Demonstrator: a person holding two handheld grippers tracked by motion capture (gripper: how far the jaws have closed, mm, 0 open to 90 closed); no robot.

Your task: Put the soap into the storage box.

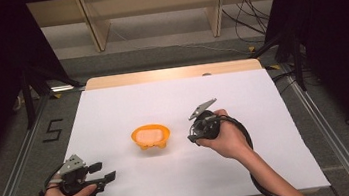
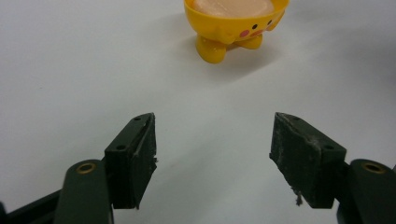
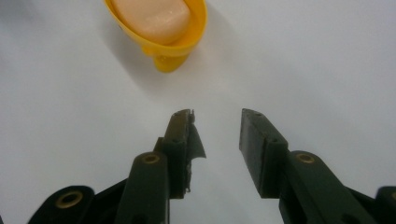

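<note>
- Gripper on the right (image 1: 191,128), seen from the high view, hangs just right of the yellow bowl (image 1: 151,136) at the middle of the white counter (image 1: 252,169), pointing toward it with nothing between its jaws; the left gripper (image 1: 102,171) sits well apart near the counter's front left corner, released; the step in hand looks like the approach to the bowl, with no hold taken yet
- Left gripper view: the jaws stand wide apart over bare counter; the bowl (image 2: 236,25) lies ahead, a glossy hard plastic cup on stubby feet with a small painted face, pink cheeks and dots; a pale, smooth, rounded block (image 2: 233,6), soap-like, fills it
- Right gripper view: the right gripper (image 3: 217,116) is part open and empty, its dark rubber pads (image 3: 254,140) frayed at the edges; the bowl (image 3: 196,28) lies close ahead, thin-rimmed, the block (image 3: 154,18) resting inside; the next move probably calls for a short advance, then a close on the rim or the slippery block
</note>
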